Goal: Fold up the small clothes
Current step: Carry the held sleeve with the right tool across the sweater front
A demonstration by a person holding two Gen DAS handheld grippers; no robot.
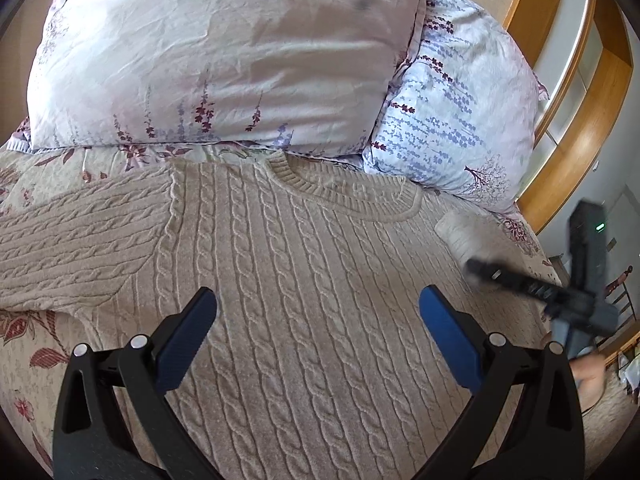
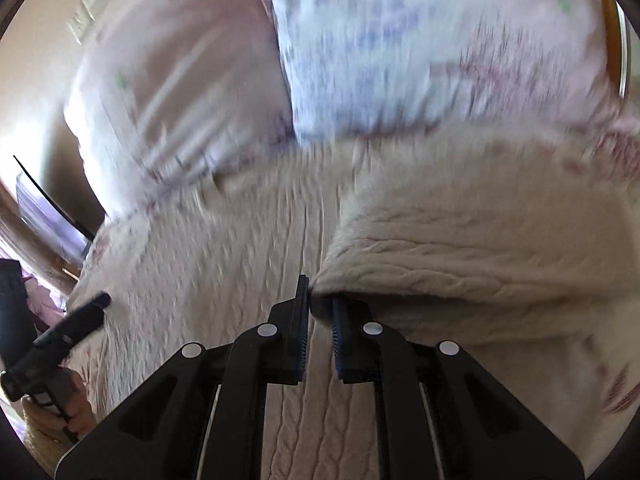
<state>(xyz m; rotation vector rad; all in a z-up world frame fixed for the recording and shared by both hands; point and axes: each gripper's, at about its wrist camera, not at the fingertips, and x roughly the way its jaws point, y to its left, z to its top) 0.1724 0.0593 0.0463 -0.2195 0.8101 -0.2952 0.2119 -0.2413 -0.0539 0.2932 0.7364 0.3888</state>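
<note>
Cable-knit sweater (image 1: 304, 264) spread flat on the bed (image 1: 36, 360), neckline toward the pillows (image 1: 224, 60), long axis running from collar back under the left gripper (image 1: 318, 306). Left jaws spread wide, hovering over the chest, holding nothing. Right gripper (image 2: 320, 312) clenched on the right sleeve (image 2: 460, 256), lifted into a loose roll at the sweater's right edge. Fold direction, most likely: sleeve carried leftward across the body, toward the free left jaws. Right-wrist view badly blurred.
</note>
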